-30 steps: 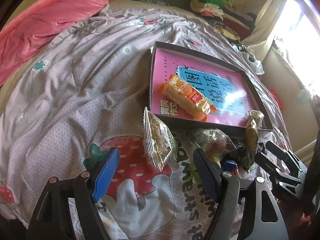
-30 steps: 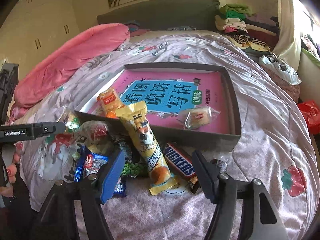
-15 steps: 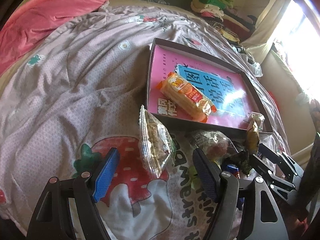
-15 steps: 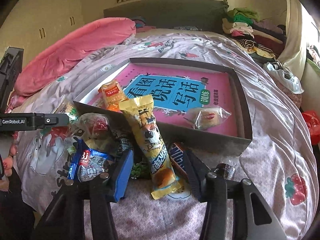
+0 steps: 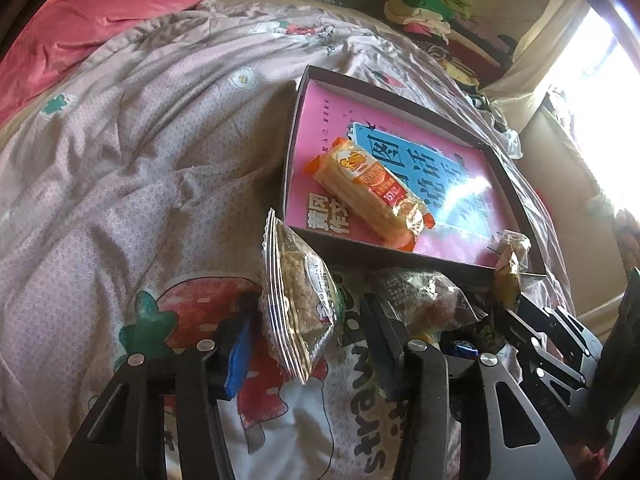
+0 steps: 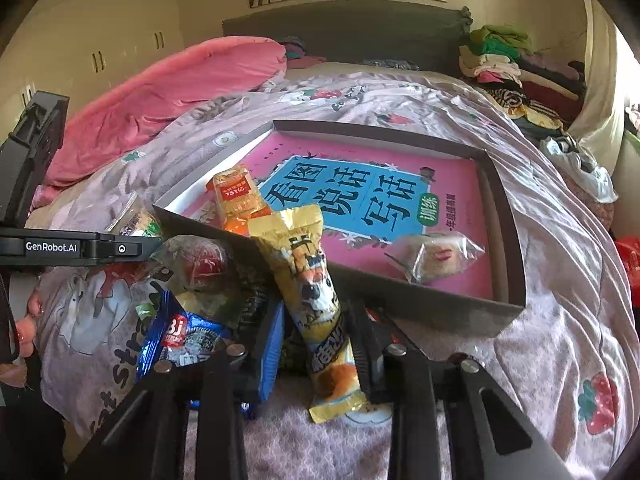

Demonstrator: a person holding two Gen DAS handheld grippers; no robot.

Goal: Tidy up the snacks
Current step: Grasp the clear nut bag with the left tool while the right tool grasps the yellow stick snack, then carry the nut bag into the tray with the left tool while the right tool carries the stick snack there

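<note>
A clear packet of crumbly snack [image 5: 296,304] stands on edge on the strawberry quilt. My left gripper [image 5: 304,320] straddles it with its jaws closing, and a sliver of quilt still shows on each side. A long yellow packet [image 6: 316,304] leans on the wall of the dark shallow box [image 6: 400,300]. Around its lower end my right gripper [image 6: 316,320] is closing; the right finger touches it and the blue pad [image 6: 272,344] stands just off it. Inside the box, on a pink book, lie an orange wafer packet [image 5: 372,188] and a clear wrapped bun [image 6: 432,256].
Loose snacks crowd the box's near wall, among them a clear pack with red filling [image 6: 200,264] and a blue packet [image 6: 180,336]. The left gripper's body [image 6: 80,246] and a person's hand [image 6: 24,320] sit at the left. A pink blanket [image 6: 168,92] and piled clothes [image 6: 500,60] lie behind.
Both pairs of jaws have narrowed. The right gripper slid forward around the yellow packet, covering the Snickers bar. The left gripper edged closer to the clear packet.
</note>
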